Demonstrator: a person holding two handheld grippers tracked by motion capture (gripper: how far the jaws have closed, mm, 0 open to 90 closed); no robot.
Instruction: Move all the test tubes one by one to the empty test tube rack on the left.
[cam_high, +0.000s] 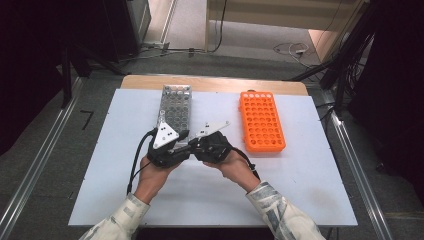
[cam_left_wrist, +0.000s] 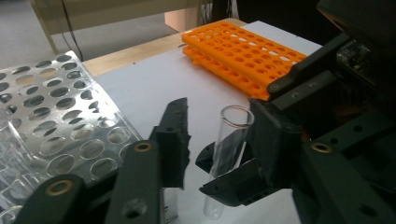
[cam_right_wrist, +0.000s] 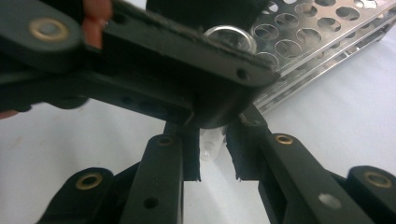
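Observation:
A clear test tube (cam_left_wrist: 229, 154) stands upright over the white sheet, just off the near end of the metal rack (cam_high: 175, 107). My right gripper (cam_right_wrist: 212, 158) is shut on its rounded bottom end (cam_right_wrist: 208, 148). My left gripper (cam_left_wrist: 222, 112) has the upper part of the tube between its jaws. The tube leans against the right-hand jaw, and a gap shows on the other side. In the right gripper view the left gripper's fingers (cam_right_wrist: 163, 60) cross in front, with the tube's rim (cam_right_wrist: 231, 36) just above them. In the high view the left gripper (cam_high: 184, 139) and right gripper (cam_high: 194, 146) meet tip to tip.
An orange tube rack (cam_high: 261, 122) lies to the right of the metal one, its holes bare. The metal rack (cam_left_wrist: 60, 116) holds a few glass tubes at its near left. The white sheet (cam_high: 300, 175) covers most of the wooden table (cam_high: 215, 82).

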